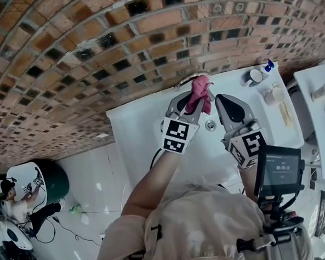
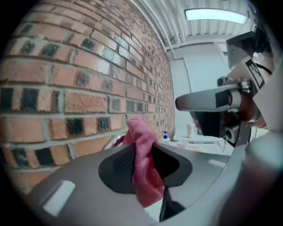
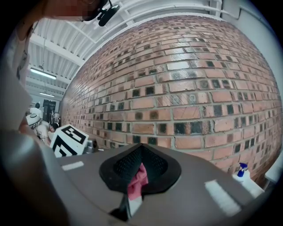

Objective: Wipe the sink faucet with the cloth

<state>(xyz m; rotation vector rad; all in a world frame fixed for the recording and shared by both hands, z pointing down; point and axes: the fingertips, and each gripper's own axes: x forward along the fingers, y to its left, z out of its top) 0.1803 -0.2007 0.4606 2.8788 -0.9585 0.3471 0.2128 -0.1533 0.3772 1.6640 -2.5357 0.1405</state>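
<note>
A pink cloth (image 1: 200,94) is bunched between the jaws of my left gripper (image 1: 196,103), which is shut on it. In the left gripper view the cloth (image 2: 143,167) hangs down from the pads, close to the brick wall. The chrome faucet (image 1: 182,82) sticks out just behind the cloth at the back of the white sink (image 1: 146,127); I cannot tell if they touch. My right gripper (image 1: 218,99) hovers just right of the cloth, jaws shut and holding nothing. A strip of the cloth (image 3: 139,177) shows through its slit.
The brick wall (image 1: 92,54) runs behind the sink. The sink's drain (image 1: 210,125) lies below the grippers. A mug (image 1: 254,77), a blue-topped bottle (image 1: 268,66) and small items stand at the sink's right end. A person (image 1: 16,204) stands far off at lower left.
</note>
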